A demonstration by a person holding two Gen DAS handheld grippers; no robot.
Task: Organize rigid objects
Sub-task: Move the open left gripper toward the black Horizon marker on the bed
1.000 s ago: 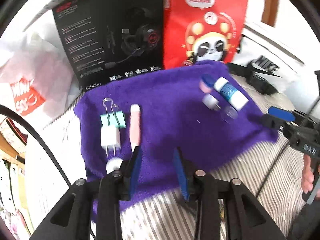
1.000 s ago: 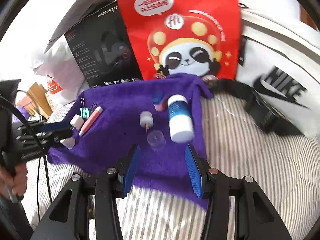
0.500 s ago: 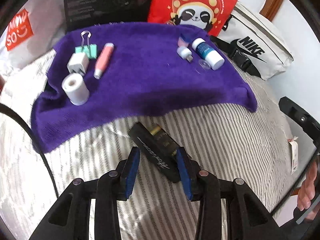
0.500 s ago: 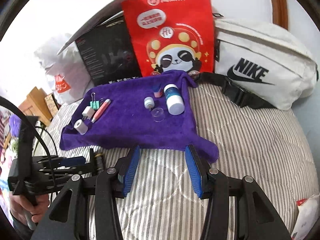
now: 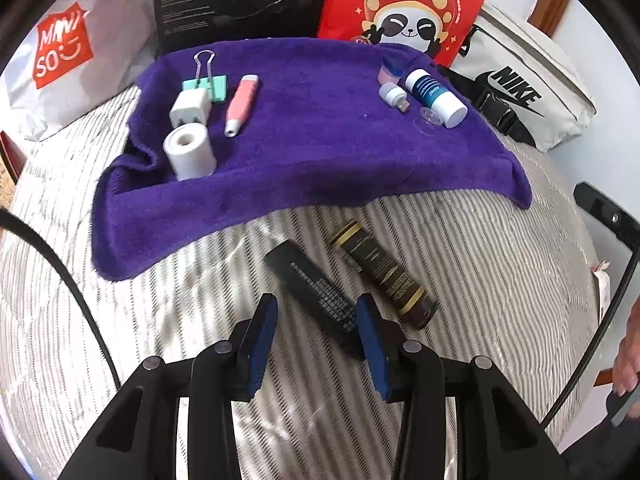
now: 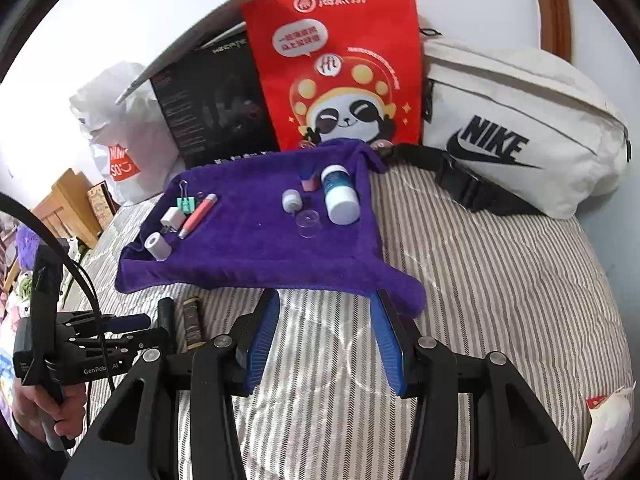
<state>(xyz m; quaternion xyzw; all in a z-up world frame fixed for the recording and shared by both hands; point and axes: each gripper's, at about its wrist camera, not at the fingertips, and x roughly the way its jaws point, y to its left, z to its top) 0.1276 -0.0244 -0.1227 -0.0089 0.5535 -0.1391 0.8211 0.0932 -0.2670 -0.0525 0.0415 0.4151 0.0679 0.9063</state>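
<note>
A purple towel (image 5: pixel 304 152) lies on the striped bed (image 5: pixel 500 280) and also shows in the right wrist view (image 6: pixel 256 248). On its left sit a white roll (image 5: pixel 190 156), a white plug (image 5: pixel 190 106), a green binder clip (image 5: pixel 206 84) and a pink pen (image 5: pixel 241 104). On its right lie a blue-and-white bottle (image 5: pixel 434 96), a small white cap piece (image 5: pixel 394 96), a clear lid (image 5: pixel 428 120) and a pink jar (image 5: pixel 390 72). Two black tubes (image 5: pixel 316 292) (image 5: pixel 384 272) lie in front of the towel. My left gripper (image 5: pixel 316 316) is open around the plain black tube. My right gripper (image 6: pixel 326 320) is open and empty.
Behind the towel stand a black headset box (image 5: pixel 240 0), a red panda bag (image 6: pixel 340 72), a white Miniso bag (image 5: pixel 60 60) and a white Nike bag (image 6: pixel 520 128). The left gripper (image 6: pixel 132 328) shows in the right wrist view at the lower left.
Both grippers have pulled back from the towel toward the near side of the bed. The left gripper now has the two black tubes in front of it, its jaws around one.
</note>
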